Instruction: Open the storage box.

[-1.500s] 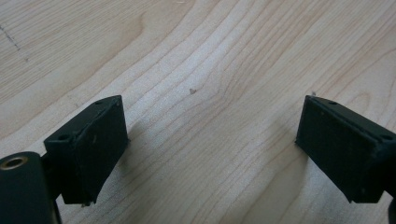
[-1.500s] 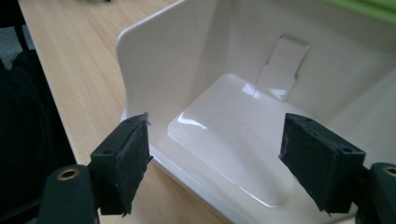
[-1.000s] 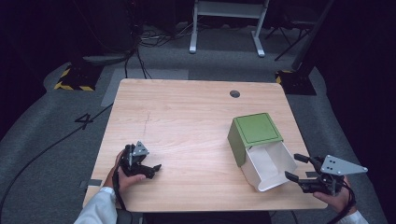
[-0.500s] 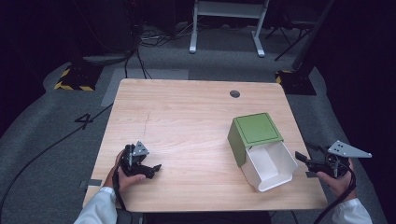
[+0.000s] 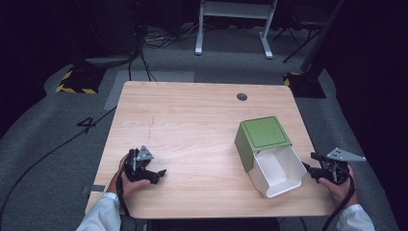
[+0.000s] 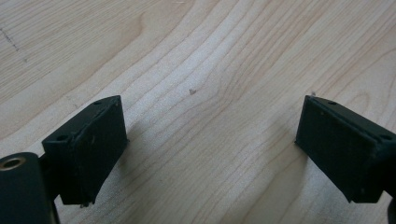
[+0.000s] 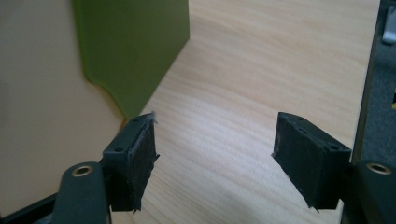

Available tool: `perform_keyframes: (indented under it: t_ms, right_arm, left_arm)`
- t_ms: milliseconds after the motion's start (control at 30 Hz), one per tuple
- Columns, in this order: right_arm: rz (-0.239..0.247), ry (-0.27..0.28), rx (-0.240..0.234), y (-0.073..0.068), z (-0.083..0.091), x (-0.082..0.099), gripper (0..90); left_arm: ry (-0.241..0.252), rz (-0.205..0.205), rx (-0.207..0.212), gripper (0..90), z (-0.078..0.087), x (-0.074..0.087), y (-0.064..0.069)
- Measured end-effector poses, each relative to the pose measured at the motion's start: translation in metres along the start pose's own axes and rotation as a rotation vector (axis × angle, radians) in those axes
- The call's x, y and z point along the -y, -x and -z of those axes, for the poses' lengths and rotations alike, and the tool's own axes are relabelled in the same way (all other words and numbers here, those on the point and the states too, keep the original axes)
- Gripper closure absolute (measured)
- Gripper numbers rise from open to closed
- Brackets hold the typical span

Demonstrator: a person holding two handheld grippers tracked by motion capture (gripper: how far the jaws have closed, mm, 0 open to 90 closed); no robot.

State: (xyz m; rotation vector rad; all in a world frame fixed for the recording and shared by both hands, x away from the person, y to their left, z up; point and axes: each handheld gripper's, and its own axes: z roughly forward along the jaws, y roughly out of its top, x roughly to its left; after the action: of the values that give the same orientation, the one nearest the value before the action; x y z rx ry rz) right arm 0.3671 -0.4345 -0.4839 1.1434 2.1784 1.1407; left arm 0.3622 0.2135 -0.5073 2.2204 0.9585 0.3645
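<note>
Since the earlier frame the right gripper point(image 5: 308, 169) has come down and in from the table's right edge toward the box point(image 5: 269, 154), its jaws just now widening again after closing a little, with nothing between them. They stand apart: in the right gripper view one pad point(image 7: 140, 163) sits just beside the box's pale wall, whether touching I cannot tell, the other over bare wood. Meanwhile the left gripper point(image 5: 155, 174) rests at about 7 o'clock on the table point(image 5: 192, 120), jaws wide apart and empty, flat black pads point(image 6: 88, 144) low over the grain. At about 4 o'clock the box lies tipped on its side, a smooth green shell around a white inner bin, mouth toward the person. Light, streaked wood forms the tabletop, with a small dark round hole point(image 5: 242, 96) at 1 o'clock.
</note>
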Motion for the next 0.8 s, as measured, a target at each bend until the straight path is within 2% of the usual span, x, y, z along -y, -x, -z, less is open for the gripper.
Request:
perform_keyframes:
  t_ms: [567,667,800]
  right_arm:
    - [-0.023,-0.074,0.043,0.001,-0.013,0.017,21.4]
    - [-0.017,-0.112,0.056,-0.001,-0.016,0.017,19.4]
    - [-0.020,-0.116,0.045,-0.001,-0.017,0.017,18.8]
  left_arm:
    - [0.001,0.002,0.001,8.8,0.000,0.000,0.000]
    - [0.000,0.002,0.001,8.7,0.000,0.000,0.000]
    - [0.000,0.000,0.000,8.8,0.000,0.000,0.000]
